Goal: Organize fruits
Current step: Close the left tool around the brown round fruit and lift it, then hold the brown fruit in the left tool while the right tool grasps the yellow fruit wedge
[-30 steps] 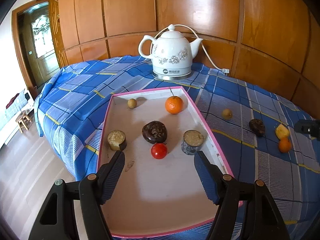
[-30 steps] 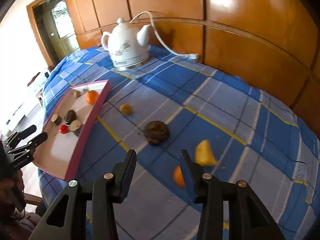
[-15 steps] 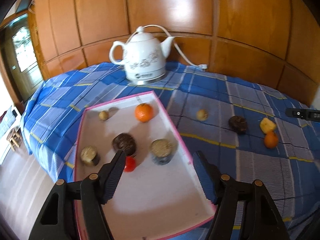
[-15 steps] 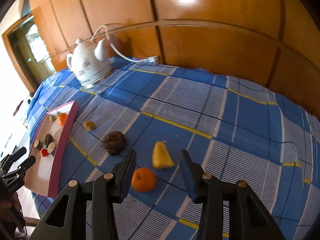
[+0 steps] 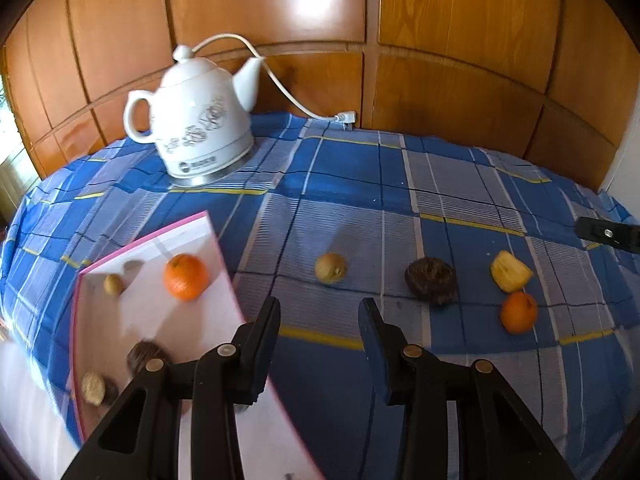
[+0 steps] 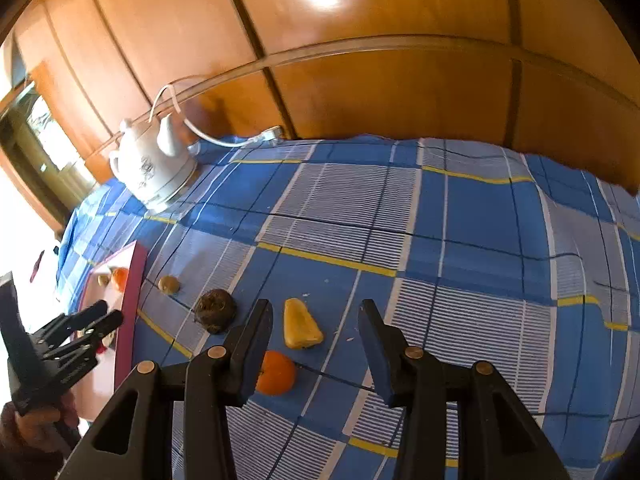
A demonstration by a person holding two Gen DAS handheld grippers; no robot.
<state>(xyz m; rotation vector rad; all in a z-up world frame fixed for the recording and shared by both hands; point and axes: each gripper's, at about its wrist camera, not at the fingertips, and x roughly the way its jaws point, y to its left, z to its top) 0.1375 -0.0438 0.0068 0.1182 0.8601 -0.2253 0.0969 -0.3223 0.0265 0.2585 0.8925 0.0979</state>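
A pink-rimmed white tray (image 5: 224, 256) lies at the left of the blue checked cloth and holds an orange (image 5: 186, 277), a small tan fruit (image 5: 113, 284) and dark round items. On the cloth lie a tan round fruit (image 5: 330, 267), a dark brown fruit (image 5: 431, 286), a yellow wedge (image 5: 511, 277) and an orange (image 5: 519, 313). My left gripper (image 5: 319, 322) is open and empty, over the cloth just right of the tray's edge. My right gripper (image 6: 316, 326) is open and empty, above the yellow wedge (image 6: 301, 324) and the orange (image 6: 276, 373).
A white electric kettle (image 5: 196, 120) with a cord stands at the back left by the wood-panelled wall. The left gripper shows in the right wrist view (image 6: 102, 316) beside the tray (image 6: 130, 304). The right gripper's tip shows at the far right (image 5: 608, 234).
My left gripper has swung right, from over the tray to the cloth beside it. My right gripper has moved forward and right, so the wedge and orange now lie between its fingers' line.
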